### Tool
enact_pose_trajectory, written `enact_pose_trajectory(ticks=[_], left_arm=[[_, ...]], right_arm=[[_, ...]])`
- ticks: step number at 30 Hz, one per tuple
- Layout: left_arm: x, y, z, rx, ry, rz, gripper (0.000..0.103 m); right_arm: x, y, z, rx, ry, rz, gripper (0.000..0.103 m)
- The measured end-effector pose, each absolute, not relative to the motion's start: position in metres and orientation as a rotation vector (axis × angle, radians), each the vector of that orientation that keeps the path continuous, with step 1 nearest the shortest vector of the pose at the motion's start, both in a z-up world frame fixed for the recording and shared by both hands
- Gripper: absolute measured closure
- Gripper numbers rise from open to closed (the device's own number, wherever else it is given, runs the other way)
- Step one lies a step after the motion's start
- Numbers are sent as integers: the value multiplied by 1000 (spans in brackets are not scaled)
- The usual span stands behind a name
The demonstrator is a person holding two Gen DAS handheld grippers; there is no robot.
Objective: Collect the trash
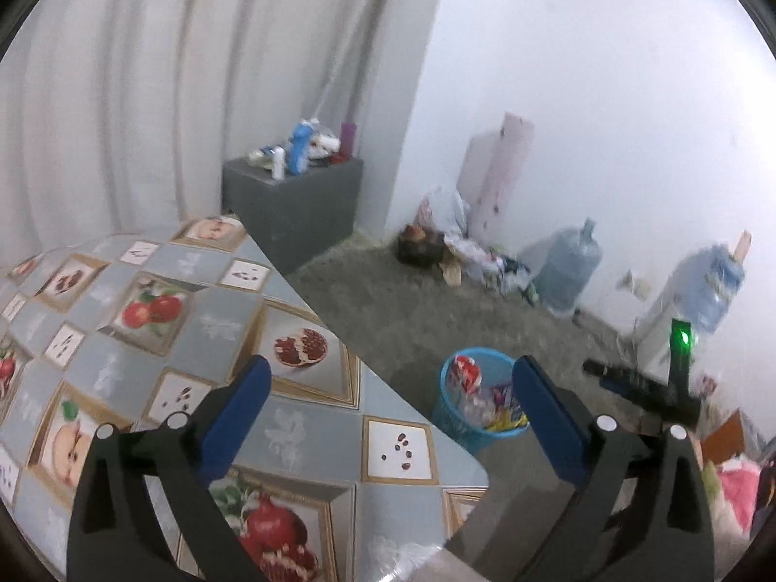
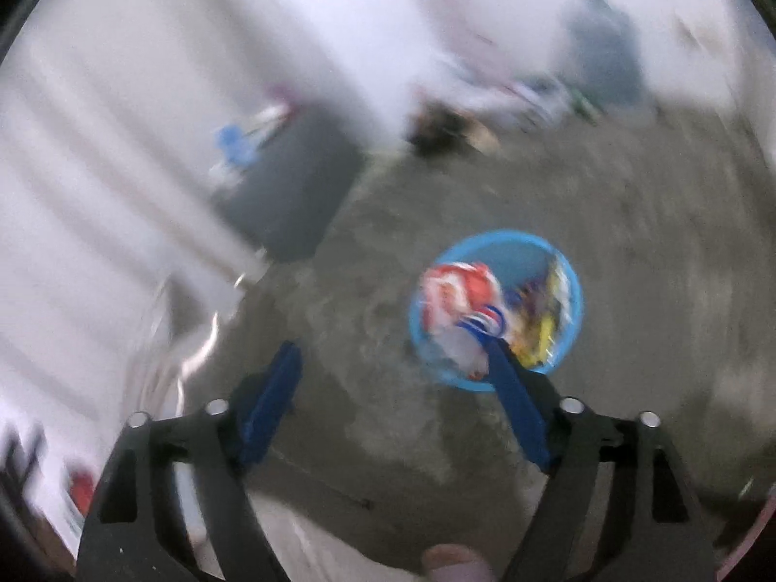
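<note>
A small blue waste bin point(image 1: 477, 410) stands on the carpet past the table's corner, holding a red-and-white wrapper point(image 1: 464, 372) and several coloured wrappers. My left gripper point(image 1: 390, 378) hangs open and empty above the table corner, its right finger in front of the bin. In the blurred right wrist view the same blue bin point(image 2: 494, 310) lies below, with a red-and-white wrapper point(image 2: 458, 291) and yellow scraps inside. My right gripper point(image 2: 395, 356) is open with nothing between its fingers; its right fingertip overlaps the bin's near rim.
A table with a fruit-print cloth point(image 1: 160, 334) fills the left. A grey box point(image 1: 296, 203) topped with bottles stands by the curtain. Bags and rubbish point(image 1: 465, 247), water jugs point(image 1: 570, 266) and a dispenser point(image 1: 679, 310) line the wall. The other gripper's body point(image 1: 645, 383) shows at right.
</note>
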State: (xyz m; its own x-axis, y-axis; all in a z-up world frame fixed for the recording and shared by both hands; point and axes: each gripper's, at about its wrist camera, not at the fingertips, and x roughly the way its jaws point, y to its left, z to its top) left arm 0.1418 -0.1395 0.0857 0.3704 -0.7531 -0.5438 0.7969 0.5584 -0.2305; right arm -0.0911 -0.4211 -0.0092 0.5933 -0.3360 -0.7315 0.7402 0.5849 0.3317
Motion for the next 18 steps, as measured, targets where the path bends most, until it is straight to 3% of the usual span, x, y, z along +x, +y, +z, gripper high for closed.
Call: enact_pose_trajectory(ticks=[7,10,18], left_arm=[[119,-95,114,4,616,-818,5],[109,-82,111,56,597,-695,5],[78,-46,75,140,558,-414,5]], right_arm=[[-48,-302,69,241,609,-489,8],[-41,-261,87,126,568,-414,8],[-29,-201,72,26,627,-461,8]])
